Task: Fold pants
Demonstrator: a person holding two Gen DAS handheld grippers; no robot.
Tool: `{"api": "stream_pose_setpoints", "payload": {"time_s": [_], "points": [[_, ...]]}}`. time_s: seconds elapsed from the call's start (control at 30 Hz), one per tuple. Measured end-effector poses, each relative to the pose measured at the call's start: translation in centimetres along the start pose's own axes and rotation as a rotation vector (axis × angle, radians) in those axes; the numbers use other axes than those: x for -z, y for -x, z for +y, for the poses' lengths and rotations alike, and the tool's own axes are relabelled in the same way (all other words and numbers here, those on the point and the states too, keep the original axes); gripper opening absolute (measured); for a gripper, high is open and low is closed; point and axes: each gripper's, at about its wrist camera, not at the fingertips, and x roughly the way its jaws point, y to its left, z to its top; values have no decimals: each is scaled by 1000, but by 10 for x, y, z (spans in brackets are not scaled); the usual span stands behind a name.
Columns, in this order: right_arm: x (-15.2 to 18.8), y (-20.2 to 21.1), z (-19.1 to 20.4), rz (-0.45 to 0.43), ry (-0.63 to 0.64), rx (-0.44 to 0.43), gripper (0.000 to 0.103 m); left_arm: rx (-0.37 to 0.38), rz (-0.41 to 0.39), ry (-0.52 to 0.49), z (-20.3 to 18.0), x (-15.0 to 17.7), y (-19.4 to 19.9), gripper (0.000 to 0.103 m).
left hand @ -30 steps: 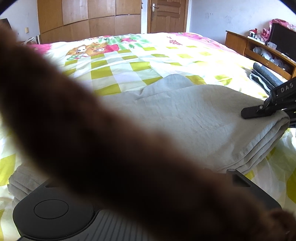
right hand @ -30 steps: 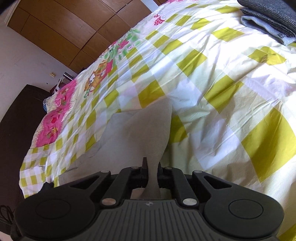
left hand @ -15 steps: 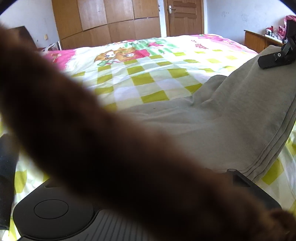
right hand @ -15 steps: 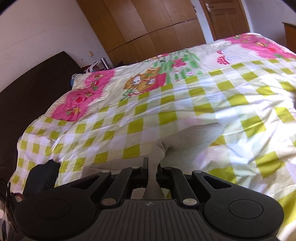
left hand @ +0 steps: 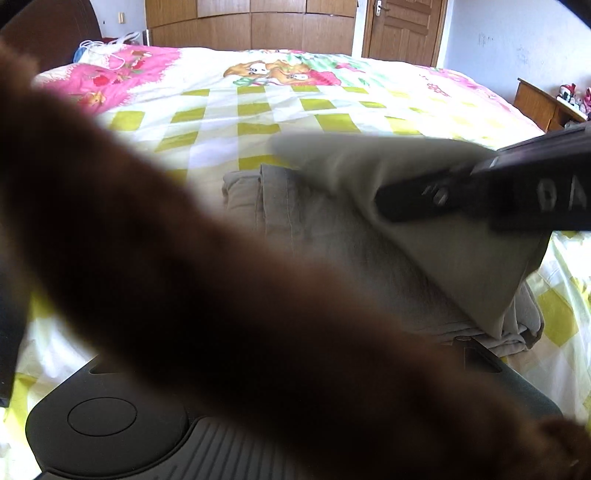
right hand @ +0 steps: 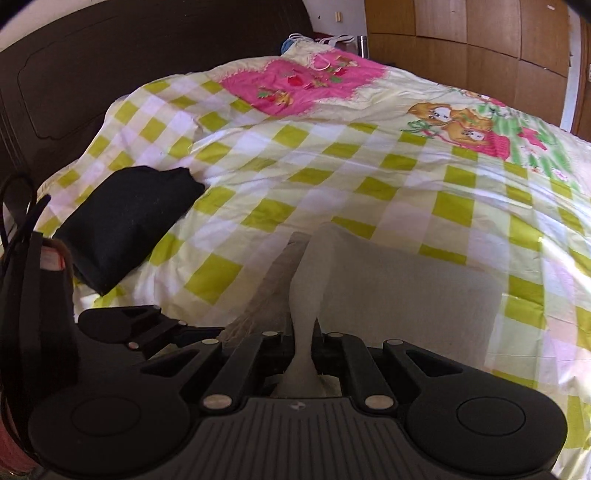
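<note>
Grey pants point(left hand: 325, 236) lie folded on the checked quilt point(left hand: 258, 110). My right gripper point(left hand: 384, 206) reaches in from the right, shut on one end of the cloth and holding that flap raised over the lower layers. In the right wrist view the pinched pants point(right hand: 388, 288) run out from between the shut fingers of the right gripper point(right hand: 303, 350). A blurred brown shape point(left hand: 221, 295) crosses the left wrist lens and hides the left gripper's fingers; only its housing point(left hand: 103, 421) shows. The left gripper point(right hand: 155, 330) appears at the pants' near left edge, its state unclear.
A black folded garment point(right hand: 125, 221) lies on the quilt's left side near the dark headboard point(right hand: 110, 55). A wooden wardrobe point(left hand: 251, 22) and a door point(left hand: 402, 29) stand beyond the bed. A low wooden cabinet point(left hand: 535, 103) is at the right.
My right gripper has lifted its end of the pants and carried it leftward over the rest of the cloth. Both views have swung toward the headboard.
</note>
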Motion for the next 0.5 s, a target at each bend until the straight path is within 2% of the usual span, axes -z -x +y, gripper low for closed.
{"api": "stream_pose_setpoints", "payload": {"time_s": [0.1,0.2,0.5], "points": [[3,-8,2,27,-9,0,22,12,0,-5,-1,1,-1,73],[-2,-10,-6,28,-90,-10,22,33,-2,16,3,2,-1,73],[-25,7,9,-71,-82,-10,22,51,-10,23,5,4,1,72]]}}
